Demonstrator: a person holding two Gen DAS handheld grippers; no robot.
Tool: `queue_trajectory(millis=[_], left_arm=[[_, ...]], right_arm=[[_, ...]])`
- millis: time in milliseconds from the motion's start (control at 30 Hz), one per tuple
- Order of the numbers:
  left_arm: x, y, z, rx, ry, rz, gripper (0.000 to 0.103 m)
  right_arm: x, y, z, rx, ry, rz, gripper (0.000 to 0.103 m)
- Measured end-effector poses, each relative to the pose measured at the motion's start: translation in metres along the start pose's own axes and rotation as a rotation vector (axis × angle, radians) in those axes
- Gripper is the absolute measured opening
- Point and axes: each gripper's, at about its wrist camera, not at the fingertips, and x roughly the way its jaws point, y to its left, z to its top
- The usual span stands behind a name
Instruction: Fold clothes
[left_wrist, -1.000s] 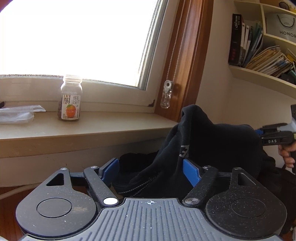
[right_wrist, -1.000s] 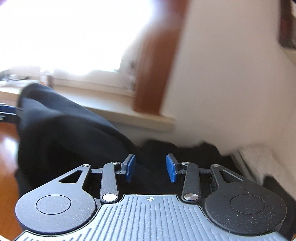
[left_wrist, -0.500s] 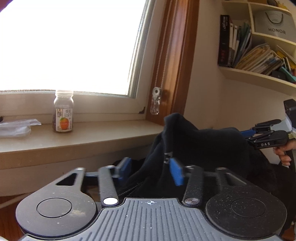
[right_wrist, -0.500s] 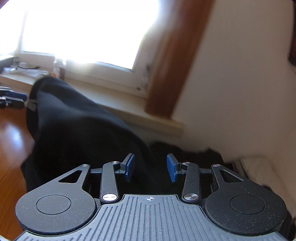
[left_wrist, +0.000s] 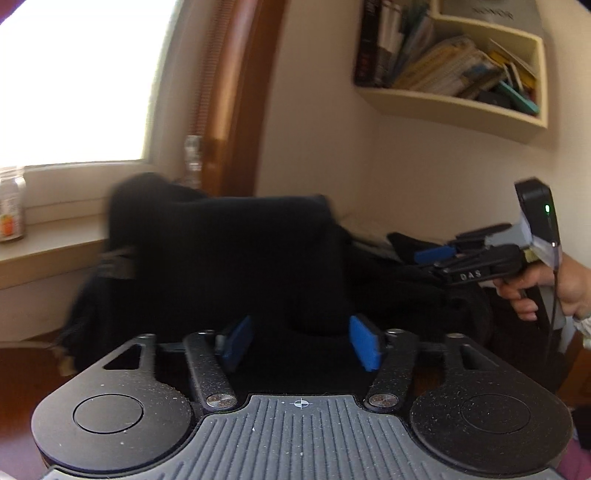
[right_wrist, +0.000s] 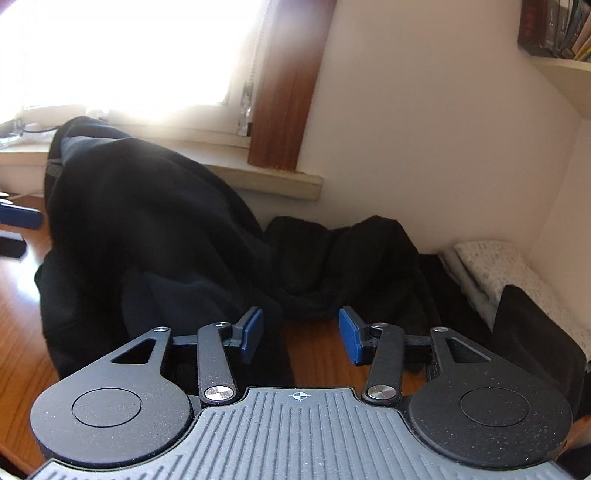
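- my left gripper is opening right now. the black hoodie is bunched up between its blue pads, but the pads do not look like they press on it — so i think it is let go, not pinched.
- my right gripper is opening too. between its pads i see mostly the bare wooden table, with a bit of dark cloth under the left pad. it holds nothing.
- the hoodie sits in a tall soft heap on the table, close to the window sill. i guess it stands up like that because it was just dropped and has not sunk flat.
- in the left view my right hand holds the other gripper off to the side, a little apart from the heap.
- things around: a jar on the sill, a shelf of books on the wall, one more dark cloth crumpled by the wall, and a white speckled cloth in the corner.
- the other dark cloth lies right beside the hoodie — it could get mixed in when i smooth the hoodie out. the heap is still far from folded, i think.
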Motion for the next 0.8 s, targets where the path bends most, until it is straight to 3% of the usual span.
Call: queue_trajectory(millis=[167, 200, 233, 267, 367, 500, 667, 800], left_arm=[[0.038, -0.013, 0.006, 0.058, 0.036, 0.036, 0.072], [0.043, -0.011, 0.007, 0.057, 0.032, 0.052, 0.053], [0.046, -0.008, 0.008, 0.053, 0.029, 0.063, 0.024], [0.047, -0.004, 0.011, 0.047, 0.023, 0.061, 0.014], [0.04, 0.01, 0.02, 0.038, 0.005, 0.032, 0.011], [0.017, 0.02, 0.036, 0.051, -0.052, 0.054, 0.011], [-0.011, 0.039, 0.062, 0.045, -0.147, 0.135, 0.01], [-0.025, 0.061, 0.076, 0.036, -0.167, 0.18, 0.01]], right_arm=[[0.0, 0.007, -0.006, -0.003, -0.004, 0.03, 0.047], [-0.001, 0.008, -0.007, 0.0, -0.007, 0.036, 0.047], [-0.001, 0.009, -0.008, 0.003, -0.01, 0.041, 0.047], [-0.002, 0.01, -0.009, 0.005, -0.015, 0.043, 0.047], [-0.01, 0.013, -0.009, 0.013, -0.046, 0.052, 0.047], [-0.016, 0.015, -0.01, 0.027, -0.066, 0.1, 0.048], [-0.017, 0.014, -0.014, 0.054, -0.074, 0.171, 0.048], [-0.022, 0.01, -0.014, 0.073, -0.088, 0.178, 0.048]])
